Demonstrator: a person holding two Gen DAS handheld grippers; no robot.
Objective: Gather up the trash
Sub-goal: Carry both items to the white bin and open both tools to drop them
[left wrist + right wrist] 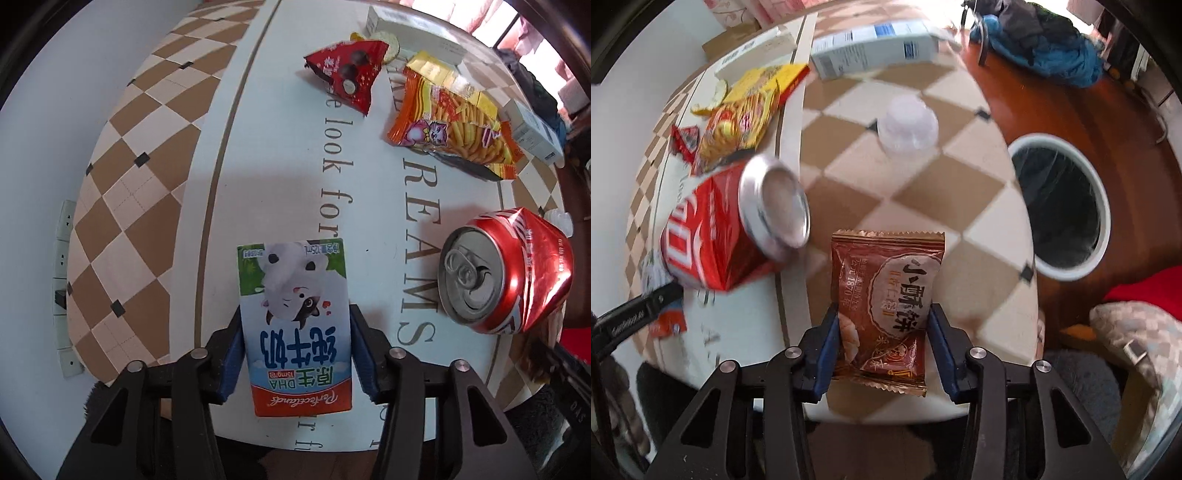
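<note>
A boxy paper milk carton (pixel 293 325) sits clamped in the left tool (pixel 295 354) above the worktop (pixel 280 147), a crinkly brown foil snack packet (pixel 884 306) is pinched in the right tool (pixel 882 350), beside a dented red can (pixel 735 229).

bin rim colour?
White, with a dark liner inside the trash bin. Shows only in the right wrist view.

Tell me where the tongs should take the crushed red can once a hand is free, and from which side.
Grip the can across its round, undented top end near the silver lid, coming down from above. It lies on its side on the table, lid toward the left tongs. The far half is crumpled and would likely slip. Both tongs are full now: milk carton left, pastry packet right.
</note>
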